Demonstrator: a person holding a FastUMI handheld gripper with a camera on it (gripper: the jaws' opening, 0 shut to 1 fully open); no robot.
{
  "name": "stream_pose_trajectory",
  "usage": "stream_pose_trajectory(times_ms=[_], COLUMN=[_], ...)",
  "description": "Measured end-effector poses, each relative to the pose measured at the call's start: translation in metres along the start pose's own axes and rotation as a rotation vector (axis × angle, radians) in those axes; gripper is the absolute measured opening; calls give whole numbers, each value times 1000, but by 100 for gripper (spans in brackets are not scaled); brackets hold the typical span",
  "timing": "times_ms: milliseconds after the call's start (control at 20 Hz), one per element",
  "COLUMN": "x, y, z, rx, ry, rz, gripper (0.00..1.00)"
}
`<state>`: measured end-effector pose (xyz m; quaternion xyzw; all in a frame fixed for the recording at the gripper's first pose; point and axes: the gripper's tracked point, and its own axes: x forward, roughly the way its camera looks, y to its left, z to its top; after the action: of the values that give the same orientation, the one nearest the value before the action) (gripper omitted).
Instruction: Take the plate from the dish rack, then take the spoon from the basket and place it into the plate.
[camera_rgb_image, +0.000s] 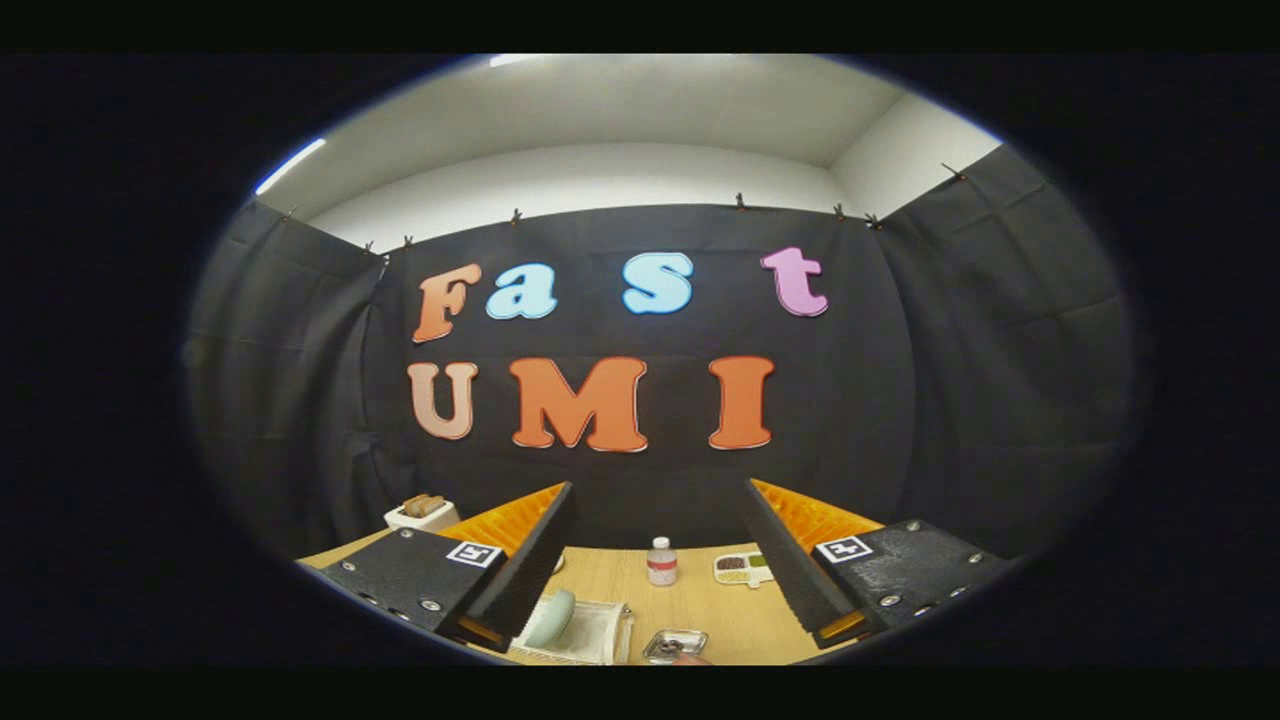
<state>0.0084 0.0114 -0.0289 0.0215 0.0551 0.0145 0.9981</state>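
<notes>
My gripper hangs above the wooden table, its two fingers spread wide with nothing between them. Below and just inside the left finger, a pale green plate stands on edge in a white dish rack. Close by, to the right of the rack, lies a small metal basket with dark items in it; the spoon cannot be made out there.
A small clear bottle with a red label stands mid-table between the fingers. A divided snack tray lies by the right finger. A white toaster with bread sits at the far left, against the black cloth wall.
</notes>
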Motion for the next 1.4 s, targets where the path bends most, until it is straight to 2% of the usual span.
stream_pose_trajectory(times_ms=[450,600,800,1100,1400], x=[15,15,21,41,49], y=[55,80,97,113,130], z=[-117,-168,-221,-282,-339], rx=[117,155,177,68,-57], ry=[431,623,848,1068,1240], rz=[119,178,200,218,207], gripper=[98,96,94,91,82])
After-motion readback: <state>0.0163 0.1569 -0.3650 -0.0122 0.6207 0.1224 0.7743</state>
